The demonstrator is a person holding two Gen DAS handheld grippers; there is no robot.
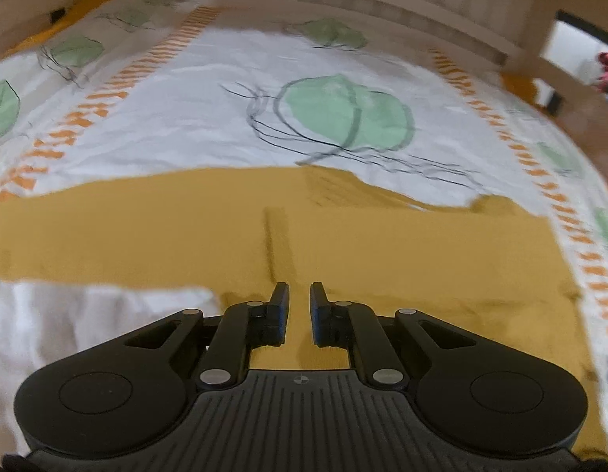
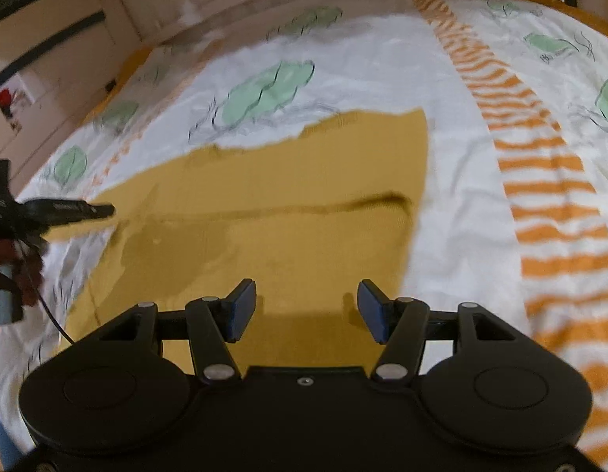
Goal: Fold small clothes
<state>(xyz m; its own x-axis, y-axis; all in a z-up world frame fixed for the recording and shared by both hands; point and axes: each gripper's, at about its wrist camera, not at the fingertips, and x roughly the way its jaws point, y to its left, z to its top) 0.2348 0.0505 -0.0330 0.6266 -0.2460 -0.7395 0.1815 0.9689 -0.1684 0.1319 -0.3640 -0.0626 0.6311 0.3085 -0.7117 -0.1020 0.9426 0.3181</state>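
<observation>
Over the yellow garment [image 1: 343, 244] on the bedsheet [image 1: 209, 118], left gripper [image 1: 300, 295] nearly closed, empty; right gripper [image 2: 307, 299] wide open, empty.

Readable text: none can be made out in either view.
Left tongs [image 2: 103, 209]: a faint pale marking is seen along the arm at 9 o'clock in the right wrist view, too blurred to be read.
Bedsheet [image 1: 225, 78]: only printed leaves and orange stripes are shown, no lettering.

Mustard garment [image 1: 343, 244]: matt knit cloth. Bedsheet [image 1: 209, 90]: white printed cotton, slightly creased. Left hand-held gripper [image 1: 300, 295]: matt black plastic, ribbed base, metal rivets.
</observation>
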